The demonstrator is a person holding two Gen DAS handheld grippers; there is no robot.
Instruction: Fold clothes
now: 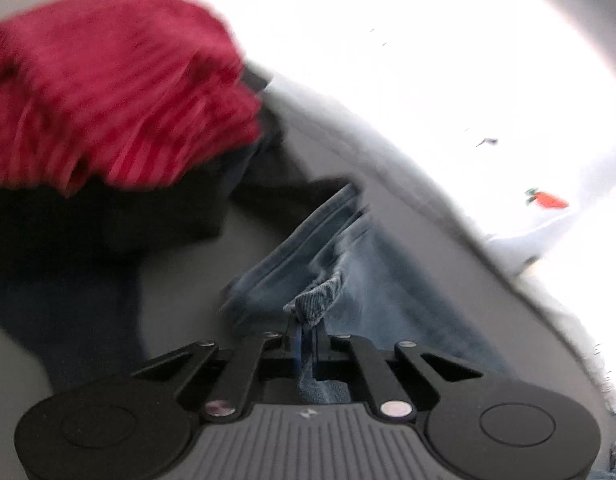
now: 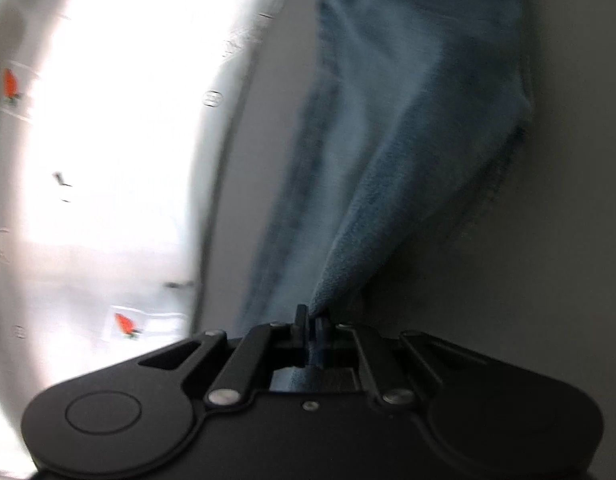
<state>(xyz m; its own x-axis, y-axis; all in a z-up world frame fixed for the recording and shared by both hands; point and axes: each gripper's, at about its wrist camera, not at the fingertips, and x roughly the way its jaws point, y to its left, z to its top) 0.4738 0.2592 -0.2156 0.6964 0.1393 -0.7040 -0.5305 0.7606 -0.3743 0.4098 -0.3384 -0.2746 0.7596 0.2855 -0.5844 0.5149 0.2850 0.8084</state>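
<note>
Both grippers are closed on one garment, a pair of light-blue denim jeans (image 1: 340,264). The left gripper (image 1: 306,330) has its fingers pinched together on a bunched, frayed-looking edge just ahead of its tips; the right gripper (image 2: 311,318) is likewise clamped on a gathered fold. From each pair of fingers the denim runs straight forward and away, its long axis along the fingers, over a pale grey surface (image 2: 528,320). A red striped cloth (image 1: 116,92) on dark clothing lies well beyond and left of the left fingers. Motion blur hides whether the jeans hang or rest.
</note>
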